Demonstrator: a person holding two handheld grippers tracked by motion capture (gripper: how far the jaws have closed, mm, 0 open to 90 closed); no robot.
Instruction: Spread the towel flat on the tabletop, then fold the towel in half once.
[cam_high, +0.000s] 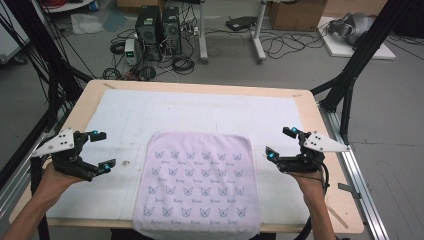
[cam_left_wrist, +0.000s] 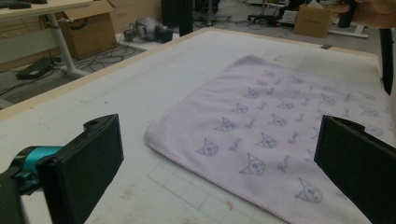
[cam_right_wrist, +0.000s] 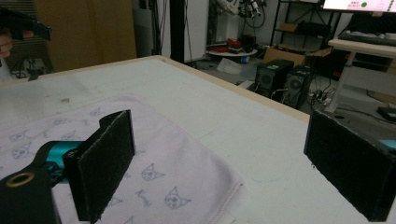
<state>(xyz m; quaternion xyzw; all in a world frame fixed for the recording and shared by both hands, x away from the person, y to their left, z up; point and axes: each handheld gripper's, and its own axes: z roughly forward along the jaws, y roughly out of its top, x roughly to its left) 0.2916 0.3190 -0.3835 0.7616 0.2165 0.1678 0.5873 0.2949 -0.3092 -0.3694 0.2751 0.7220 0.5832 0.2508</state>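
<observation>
The cat-print towel (cam_high: 196, 182) lies flat and unfolded at lower center, untouched, flanked by the left gripper (cam_high: 100, 150) and right gripper (cam_high: 280, 143), jaws apart.

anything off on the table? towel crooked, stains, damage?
Mostly fine. The pink towel lies flat and roughly square, but its near edge hangs over the table front. The white mat has small dark smudges left of the towel. Both claws, left and right, are open, holding nothing.
</observation>
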